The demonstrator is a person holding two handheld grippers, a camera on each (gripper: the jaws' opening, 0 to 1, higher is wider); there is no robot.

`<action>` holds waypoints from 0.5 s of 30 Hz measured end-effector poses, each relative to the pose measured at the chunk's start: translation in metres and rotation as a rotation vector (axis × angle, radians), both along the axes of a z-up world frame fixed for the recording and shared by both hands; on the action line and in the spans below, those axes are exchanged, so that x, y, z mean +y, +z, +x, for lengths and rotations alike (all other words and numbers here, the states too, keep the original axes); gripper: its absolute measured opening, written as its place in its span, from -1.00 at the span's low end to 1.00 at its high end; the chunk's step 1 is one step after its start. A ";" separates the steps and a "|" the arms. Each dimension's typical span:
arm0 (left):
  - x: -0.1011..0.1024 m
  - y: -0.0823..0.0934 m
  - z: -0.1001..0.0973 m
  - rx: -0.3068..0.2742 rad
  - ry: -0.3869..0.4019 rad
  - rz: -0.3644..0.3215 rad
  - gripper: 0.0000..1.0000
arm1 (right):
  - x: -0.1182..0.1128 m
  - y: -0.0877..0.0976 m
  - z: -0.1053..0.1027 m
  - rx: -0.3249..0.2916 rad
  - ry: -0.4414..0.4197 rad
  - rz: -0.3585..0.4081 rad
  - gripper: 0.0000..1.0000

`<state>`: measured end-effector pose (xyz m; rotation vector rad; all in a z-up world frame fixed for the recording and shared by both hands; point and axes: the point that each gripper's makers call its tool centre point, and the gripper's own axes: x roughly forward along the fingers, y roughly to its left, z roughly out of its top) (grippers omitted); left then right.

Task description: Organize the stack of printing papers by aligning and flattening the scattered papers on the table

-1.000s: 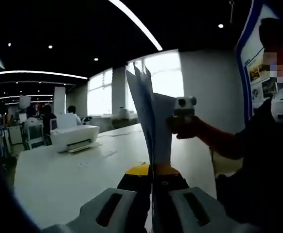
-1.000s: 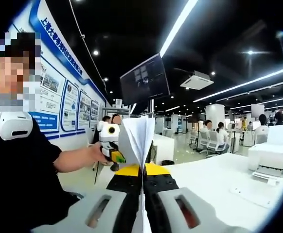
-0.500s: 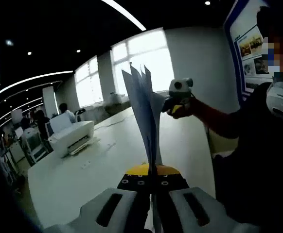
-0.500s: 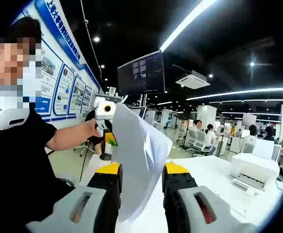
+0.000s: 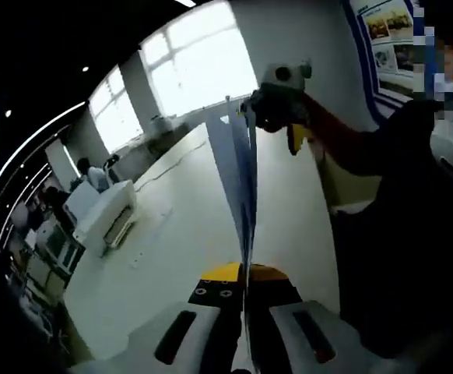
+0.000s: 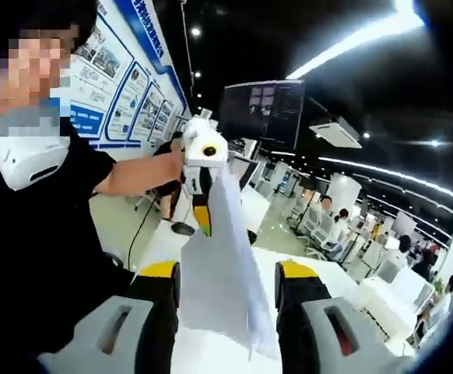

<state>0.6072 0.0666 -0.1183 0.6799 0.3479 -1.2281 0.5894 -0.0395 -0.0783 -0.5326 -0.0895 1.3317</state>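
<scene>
Gripping the lower edge of the stack of printing papers [image 5: 238, 187], the left gripper [image 5: 244, 300] has its jaws closed narrowly on the sheets, which stand edge-on straight ahead of it and fan slightly at their far end. Beyond the sheets' far end, the right gripper [image 5: 285, 101] is seen in the person's hand [image 5: 277, 117]. Left of the jaws lies the white table [image 5: 172, 249], and farther off on it a white printer [image 5: 106, 218] before bright windows [image 5: 199, 62].

In the right gripper view, the right gripper [image 6: 226, 284] stands wide, its yellow-tipped jaws apart on either side of the papers [image 6: 222, 265] without visibly touching them. Past the jaws, the left gripper [image 6: 201, 214] holds the sheets' far edge. Farther ahead hangs a dark monitor [image 6: 261, 113]; wall posters [image 6: 133, 93] lie to the left.
</scene>
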 end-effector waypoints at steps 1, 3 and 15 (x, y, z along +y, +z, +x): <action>-0.004 0.000 -0.002 0.004 -0.009 0.018 -0.92 | 0.001 0.001 0.001 -0.014 -0.017 -0.021 -0.10; -0.013 0.000 -0.004 -0.004 -0.032 0.055 -0.92 | 0.002 0.003 0.007 -0.024 -0.053 -0.053 -0.06; -0.048 -0.002 -0.010 -0.025 -0.066 0.227 -0.92 | 0.007 -0.055 -0.001 0.120 -0.010 -0.271 -0.09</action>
